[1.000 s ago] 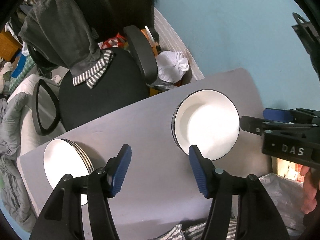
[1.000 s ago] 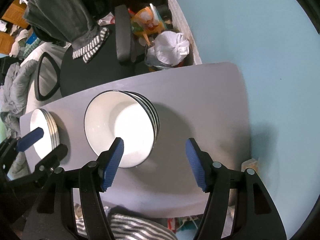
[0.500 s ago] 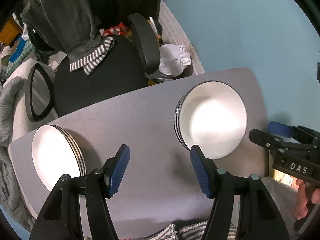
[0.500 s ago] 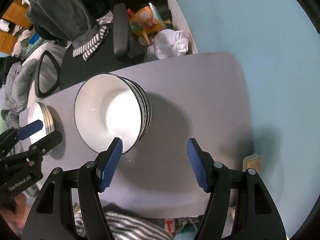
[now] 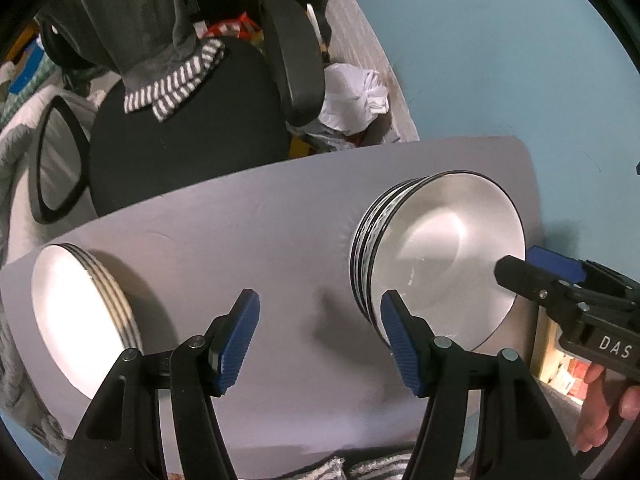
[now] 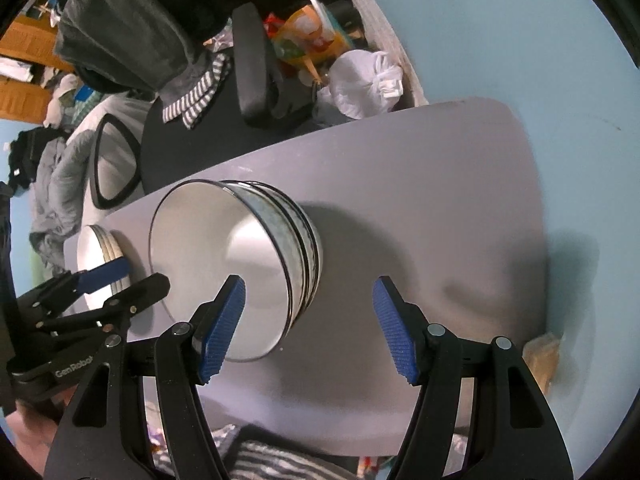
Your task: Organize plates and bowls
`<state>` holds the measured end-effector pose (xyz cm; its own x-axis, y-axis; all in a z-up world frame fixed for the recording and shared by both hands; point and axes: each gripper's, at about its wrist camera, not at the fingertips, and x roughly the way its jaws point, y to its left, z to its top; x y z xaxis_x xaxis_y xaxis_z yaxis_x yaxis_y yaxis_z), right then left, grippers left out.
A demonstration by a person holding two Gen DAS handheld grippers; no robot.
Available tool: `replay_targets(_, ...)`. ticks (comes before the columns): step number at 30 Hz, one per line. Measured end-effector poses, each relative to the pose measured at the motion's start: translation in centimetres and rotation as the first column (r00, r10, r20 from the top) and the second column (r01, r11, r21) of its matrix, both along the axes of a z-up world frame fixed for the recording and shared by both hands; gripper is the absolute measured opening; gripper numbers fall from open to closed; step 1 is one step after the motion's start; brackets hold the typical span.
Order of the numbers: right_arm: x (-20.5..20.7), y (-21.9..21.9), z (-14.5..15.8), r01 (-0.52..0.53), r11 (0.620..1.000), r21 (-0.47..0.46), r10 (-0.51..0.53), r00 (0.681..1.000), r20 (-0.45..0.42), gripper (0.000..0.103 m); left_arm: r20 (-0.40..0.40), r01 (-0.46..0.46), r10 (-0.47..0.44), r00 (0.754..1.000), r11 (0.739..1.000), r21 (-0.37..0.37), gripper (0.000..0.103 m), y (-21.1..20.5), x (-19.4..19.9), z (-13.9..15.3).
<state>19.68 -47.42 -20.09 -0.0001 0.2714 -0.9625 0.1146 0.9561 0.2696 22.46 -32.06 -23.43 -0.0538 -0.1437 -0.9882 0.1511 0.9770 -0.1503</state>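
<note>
A stack of white bowls with dark rims stands on the grey table, on the right in the left wrist view and left of centre in the right wrist view. A stack of white plates sits at the table's left end; it also shows in the right wrist view. My left gripper is open and empty above the table between the two stacks. My right gripper is open and empty, its left finger over the bowls' near rim.
A black office chair draped with grey clothing stands beyond the table's far edge. A white bag and clutter lie on the floor beside it. A blue wall runs along the table's right end. Striped cloth lies at the near edge.
Both grippers have moved lower and closer to the table; the bowls and plates look larger. The right gripper's left finger now overlaps the bowl stack's rim. The stacks have not moved.
</note>
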Motion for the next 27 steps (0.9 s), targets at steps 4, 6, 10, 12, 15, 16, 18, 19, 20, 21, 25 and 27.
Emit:
replay_targets(4,0.7,0.2,-0.8,-0.022,1.000,0.000,0.022,1.000,-0.014,0.066,-0.031,-0.016,0.015,0.999,1.000,-0.011,0.064,0.0,0.4,-0.8)
replay_targets(6,0.9,0.2,-1.1,-0.040,0.999,-0.007,0.040,0.999,-0.020,0.066,-0.044,-0.022,0.021,0.999,1.000,-0.018,0.064,0.0,0.6,-1.0)
replay_targets(10,1.3,0.2,-1.6,-0.052,0.998,-0.034,0.051,0.998,-0.043,0.066,-0.064,-0.041,0.040,0.997,0.999,-0.007,0.064,0.0,1.2,-1.7)
replay_targets(12,1.5,0.1,-2.0,-0.049,0.998,-0.025,0.048,0.997,-0.058,0.066,-0.074,-0.046,0.045,0.996,0.999,-0.006,0.064,0.1,1.3,-2.0)
replay_targets(15,1.9,-0.2,-2.8,-0.038,0.999,-0.015,0.037,0.996,-0.083,0.066,-0.099,-0.053,0.050,0.994,0.998,-0.025,0.064,-0.1,1.5,-2.5)
replay_targets(16,2.0,-0.3,-3.0,-0.037,0.999,-0.015,0.036,0.995,-0.090,0.066,-0.108,-0.053,0.049,0.993,0.998,-0.034,0.064,-0.2,1.6,-2.6)
replay_targets(18,2.1,-0.3,-3.4,-0.038,0.999,-0.012,0.037,0.994,-0.100,0.066,-0.120,-0.057,0.052,0.991,0.997,-0.042,0.064,-0.3,1.6,-2.9)
replay_targets(19,2.1,-0.3,-3.5,-0.040,0.999,-0.011,0.039,0.994,-0.102,0.066,-0.124,-0.057,0.051,0.991,0.997,-0.045,0.064,-0.3,1.6,-3.0)
replay_targets(20,2.1,-0.3,-3.6,-0.043,0.999,-0.011,0.041,0.994,-0.105,0.066,-0.127,-0.055,0.049,0.991,0.997,-0.047,0.064,-0.4,1.6,-3.1)
replay_targets(21,2.1,-0.3,-3.6,-0.046,0.999,-0.011,0.045,0.993,-0.107,0.066,-0.133,-0.055,0.048,0.990,0.997,-0.053,0.064,-0.4,1.6,-3.2)
replay_targets(25,2.1,-0.3,-3.8,-0.050,0.999,-0.005,0.049,0.993,-0.111,0.066,-0.166,-0.068,0.054,0.985,0.994,-0.083,0.052,-0.5,1.5,-3.7)
replay_targets(27,2.1,-0.1,-3.9,-0.051,0.999,-0.005,0.050,0.992,-0.113,0.066,-0.177,-0.076,0.060,0.982,0.993,-0.088,0.047,-0.5,1.5,-3.9)
